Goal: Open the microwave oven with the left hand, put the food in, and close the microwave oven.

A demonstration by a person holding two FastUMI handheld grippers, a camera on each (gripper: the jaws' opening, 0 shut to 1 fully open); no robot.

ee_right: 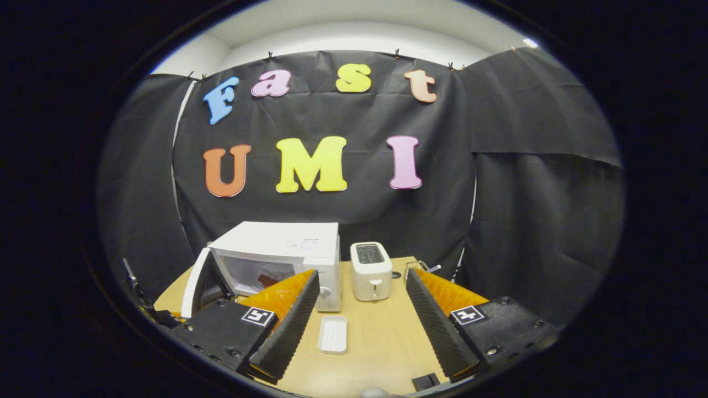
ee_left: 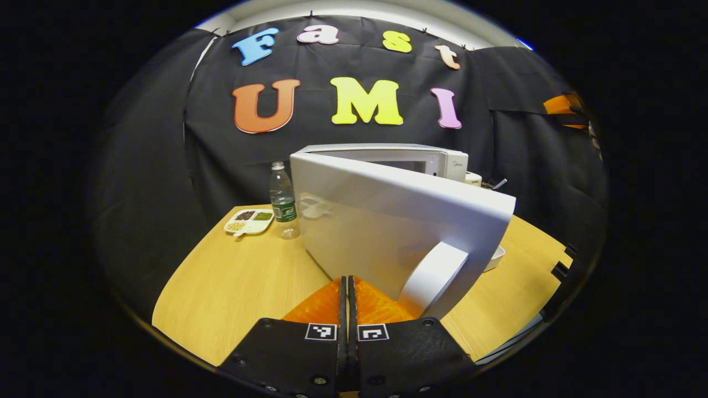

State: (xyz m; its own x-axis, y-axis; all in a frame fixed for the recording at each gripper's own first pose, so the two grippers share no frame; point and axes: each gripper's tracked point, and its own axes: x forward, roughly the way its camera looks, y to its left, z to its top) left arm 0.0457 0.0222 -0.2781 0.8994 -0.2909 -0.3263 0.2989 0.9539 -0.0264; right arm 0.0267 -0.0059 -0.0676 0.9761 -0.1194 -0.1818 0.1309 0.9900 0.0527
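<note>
The door (ee_left: 387, 221) stands open, its handle (ee_left: 434, 273) just right of the clenched, empty left gripper (ee_left: 348, 309). The right gripper (ee_right: 362, 326), released, hangs farther back, facing the microwave (ee_right: 282, 254).

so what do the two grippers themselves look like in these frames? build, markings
Left gripper: two black housing blocks with visible screws, each carrying a small square black-and-white fiducial tag near the front. Right gripper: same black blocks and screws, one square tag per side; its fingers are long tapered wedges whose inner faces are finely ribbed. No cables or sleeves visible.
</note>
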